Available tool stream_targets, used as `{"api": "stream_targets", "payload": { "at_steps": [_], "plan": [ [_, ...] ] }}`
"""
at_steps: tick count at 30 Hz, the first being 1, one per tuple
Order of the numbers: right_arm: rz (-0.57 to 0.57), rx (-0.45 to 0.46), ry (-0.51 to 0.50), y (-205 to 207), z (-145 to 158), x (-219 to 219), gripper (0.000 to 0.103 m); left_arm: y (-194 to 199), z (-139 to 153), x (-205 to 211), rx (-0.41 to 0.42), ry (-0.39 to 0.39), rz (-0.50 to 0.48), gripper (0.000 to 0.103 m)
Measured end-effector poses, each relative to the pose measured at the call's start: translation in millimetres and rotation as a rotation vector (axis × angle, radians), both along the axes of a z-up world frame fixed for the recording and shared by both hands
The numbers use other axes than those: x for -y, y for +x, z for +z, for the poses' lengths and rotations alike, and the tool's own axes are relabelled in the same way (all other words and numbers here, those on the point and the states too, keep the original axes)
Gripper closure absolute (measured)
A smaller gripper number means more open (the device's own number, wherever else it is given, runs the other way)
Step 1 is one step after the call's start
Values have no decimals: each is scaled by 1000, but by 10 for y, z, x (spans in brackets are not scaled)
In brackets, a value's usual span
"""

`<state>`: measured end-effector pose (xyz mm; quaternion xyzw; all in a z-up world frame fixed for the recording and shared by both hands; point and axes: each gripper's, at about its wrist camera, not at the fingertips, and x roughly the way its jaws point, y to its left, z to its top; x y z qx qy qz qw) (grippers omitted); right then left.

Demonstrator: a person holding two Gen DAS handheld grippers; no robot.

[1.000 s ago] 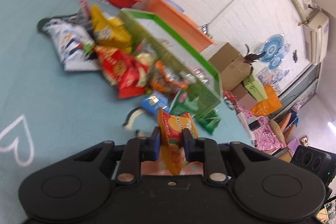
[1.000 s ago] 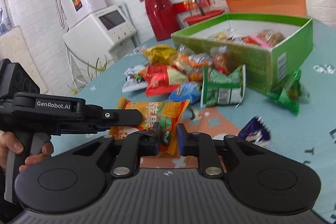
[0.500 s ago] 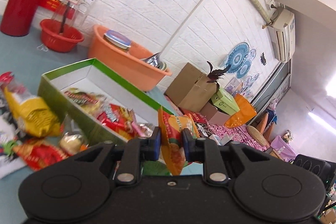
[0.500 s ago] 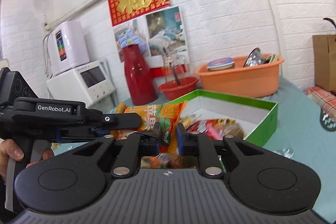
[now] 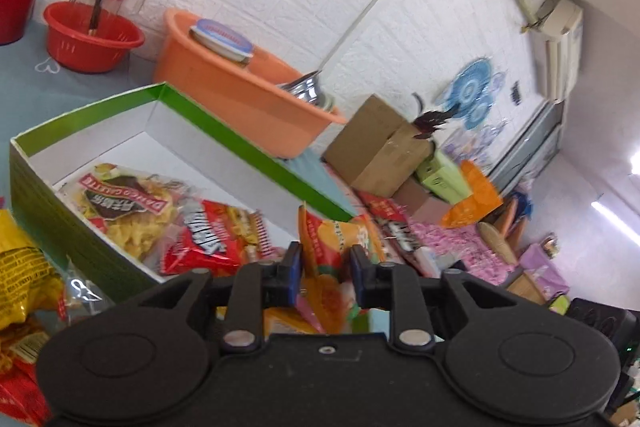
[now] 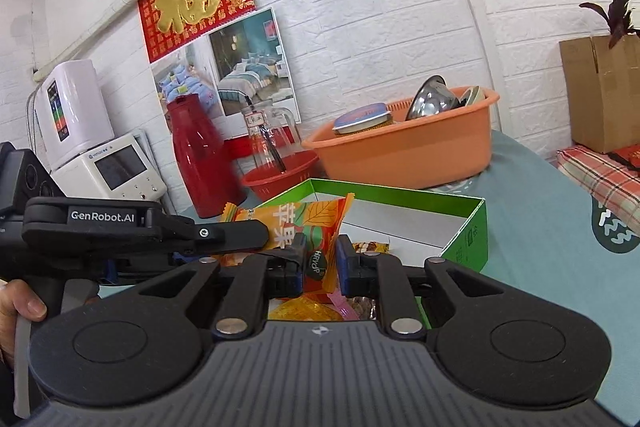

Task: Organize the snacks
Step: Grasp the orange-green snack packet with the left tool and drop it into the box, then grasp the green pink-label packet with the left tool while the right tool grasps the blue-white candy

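Orange snack packet (image 6: 308,227) above the green box (image 5: 248,143)
Left hand-held gripper (image 5: 325,265) opening, packet loose between its jaws; right hand-held gripper (image 6: 319,263) also opening, pads still pinching the packet's corner; other snacks lie inside the box.
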<state>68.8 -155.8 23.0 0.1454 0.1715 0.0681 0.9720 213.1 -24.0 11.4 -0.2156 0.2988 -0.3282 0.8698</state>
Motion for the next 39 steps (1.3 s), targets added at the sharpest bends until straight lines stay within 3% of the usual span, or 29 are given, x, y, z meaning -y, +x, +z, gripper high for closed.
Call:
{"api": "stream_targets", "payload": {
  "at_steps": [1, 3, 4, 5, 6, 14, 22, 31, 39],
  "plan": [
    [-5, -12, -19, 32, -47, -6, 64, 22, -38, 0, -7, 19, 25, 0],
    [-45, -42, -79, 67, -125, -32, 39, 20, -83, -52, -7, 32, 99, 0],
    [-46, -27, -93, 43, -144, -26, 19, -13, -70, -89, 10, 26, 116, 0],
    [-37, -7, -100, 3, -142, -25, 7, -34, -52, -114, 13, 26, 119, 0],
    [-40, -3, -109, -22, -124, -29, 2, -59, -23, -140, 17, 26, 121, 0],
    [-53, 78, -121, -363, 140, -58, 0, -494, 262, -203, 112, 68, 150, 0],
    [-31, 88, -140, -868, 212, -155, 0, -1055, 229, -294, 65, 95, 201, 0],
    [79, -51, -155, -1216, -48, -387, 0, -1522, -112, -383, 27, 125, 221, 0],
    [151, -188, -231, -1140, -349, -673, 0, -1735, -210, -392, 46, 169, 191, 0]
  ]
}}
